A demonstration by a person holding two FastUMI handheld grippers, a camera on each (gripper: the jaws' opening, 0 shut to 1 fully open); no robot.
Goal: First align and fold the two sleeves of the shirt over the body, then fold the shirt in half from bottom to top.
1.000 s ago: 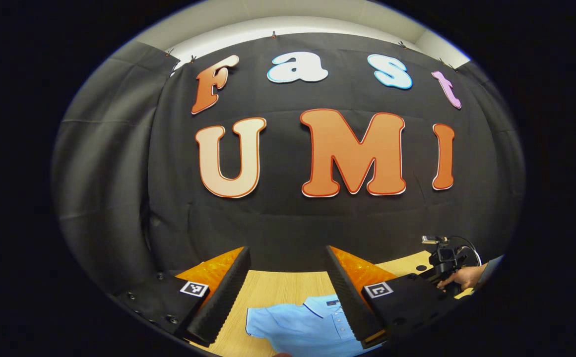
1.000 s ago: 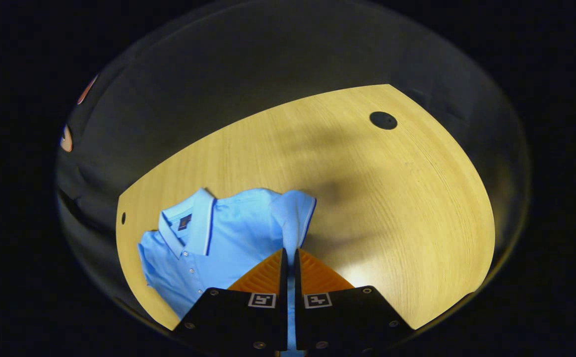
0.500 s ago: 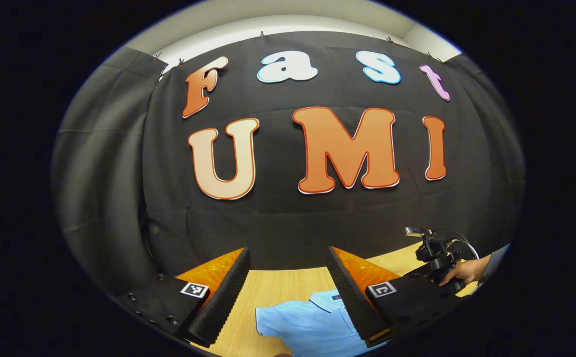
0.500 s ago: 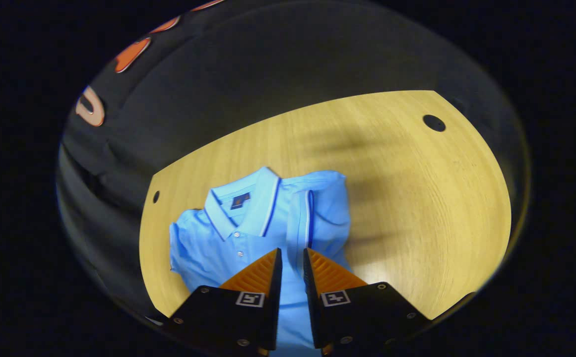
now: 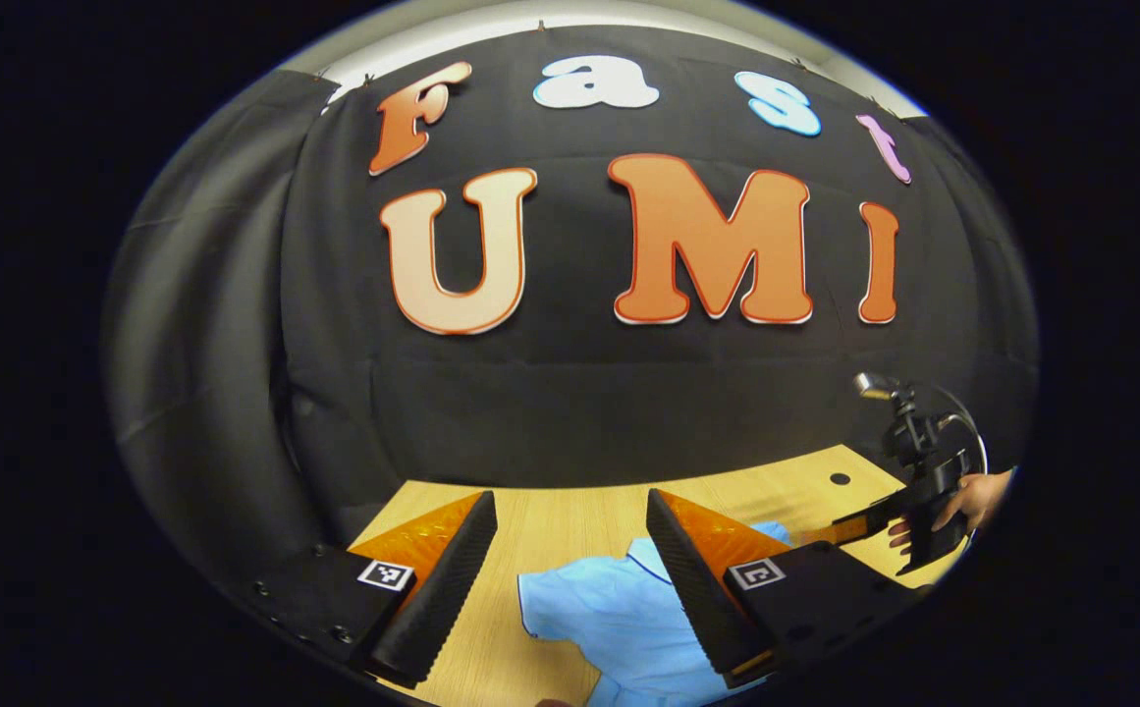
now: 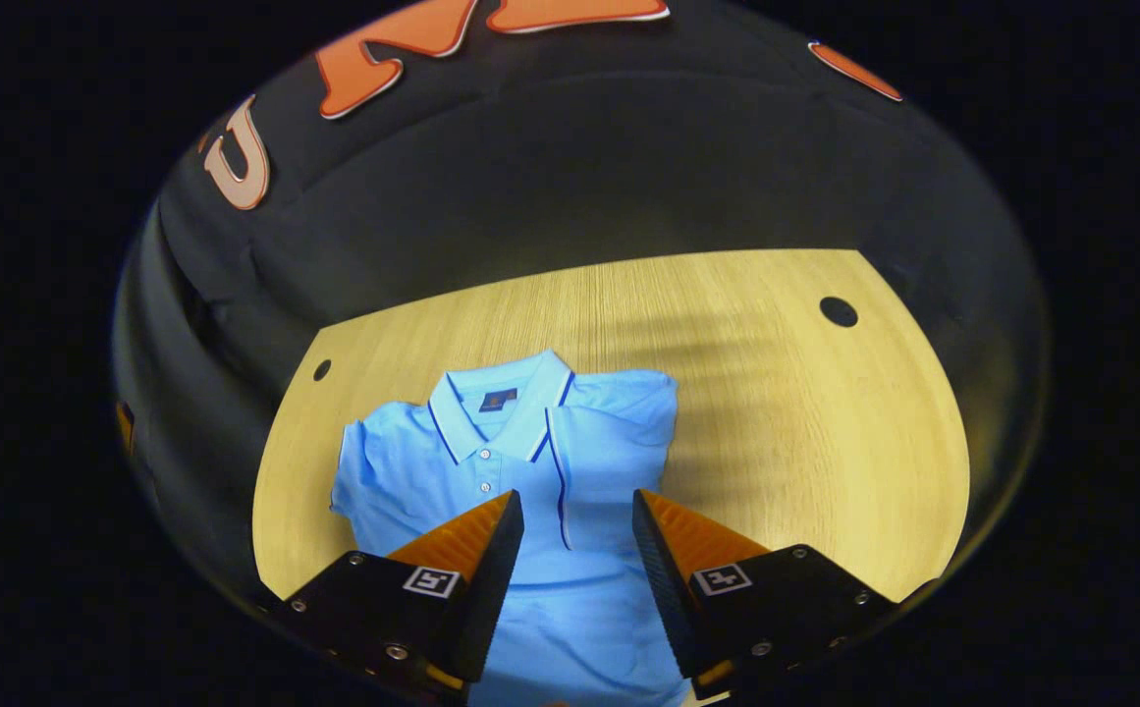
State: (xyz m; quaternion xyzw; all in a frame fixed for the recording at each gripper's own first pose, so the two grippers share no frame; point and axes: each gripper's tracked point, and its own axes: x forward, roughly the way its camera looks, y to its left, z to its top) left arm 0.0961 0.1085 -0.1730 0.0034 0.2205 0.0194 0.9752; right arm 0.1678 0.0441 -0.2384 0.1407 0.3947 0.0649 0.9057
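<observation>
- The booth is walled in black cloth, and a pale wooden tabletop [image 6: 786, 422] carries the work; two dark round holes sit near its far corners, one left [image 6: 322, 370] and one right [image 6: 839, 311].
- The light blue polo shirt [image 6: 530, 462] lies face up, collar toward the far edge, left of the tabletop's middle and running off toward the near edge.
- What changed: a second ago the right gripper [image 6: 577, 535] was clamped on the shirt's right sleeve [image 6: 609, 462]; half a second ago its fingers had begun to part; now they stand wide apart with nothing between them, hovering above the shirt's chest.
- That sleeve now lies folded across the body, its dark-piped hem running down beside the button placket. I judge the first sleeve fold done and released.
- The left sleeve [image 6: 358, 471] is still spread out toward the tabletop's left edge, so that fold comes next, then the bottom-to-top fold.
- The left gripper [image 5: 570, 579] has tipped down since a second ago, so more tabletop shows; its fingers are spread wide and hold nothing, with that unfolded sleeve [image 5: 570, 614] lying between them.
- The right gripper view gives the whole collar, placket and folded sleeve, which the left gripper view cuts off behind its own finger.
- The left gripper view shows instead the other gripper held in a person's hand [image 5: 967, 501] over the tabletop's right side.
</observation>
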